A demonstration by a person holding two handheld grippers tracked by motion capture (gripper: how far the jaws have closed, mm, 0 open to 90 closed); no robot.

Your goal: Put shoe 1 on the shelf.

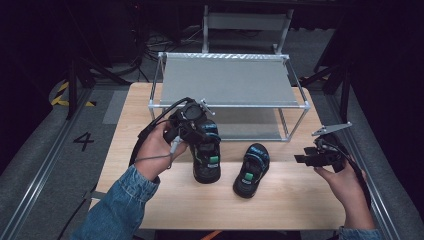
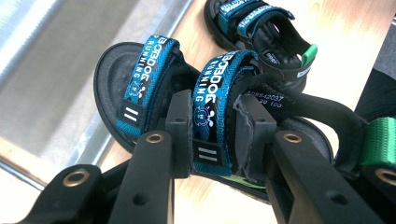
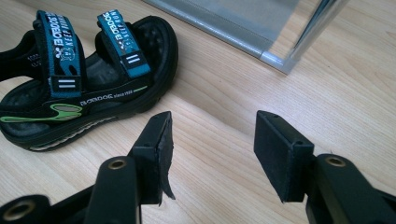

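My left gripper [image 1: 201,134] is shut on the rear blue strap [image 2: 211,100] of a black sandal [image 1: 207,159]. The sandal hangs from it in front of the rack, its green heel tab toward me. In the left gripper view the pads [image 2: 180,123] press on that strap from both sides. The second sandal [image 1: 251,170] lies flat on the wooden table [image 1: 290,200], a little to the right. At the table's right edge my right gripper [image 1: 301,159] points left at that sandal [image 3: 84,88]. It stands open [image 3: 212,144] over bare wood, holding nothing.
A metal-framed rack [image 1: 227,82] with a grey top shelf and a lower shelf stands at the back of the table. Its front corner post [image 3: 280,60] is just beyond the right gripper. Dark floor and rails surround the table.
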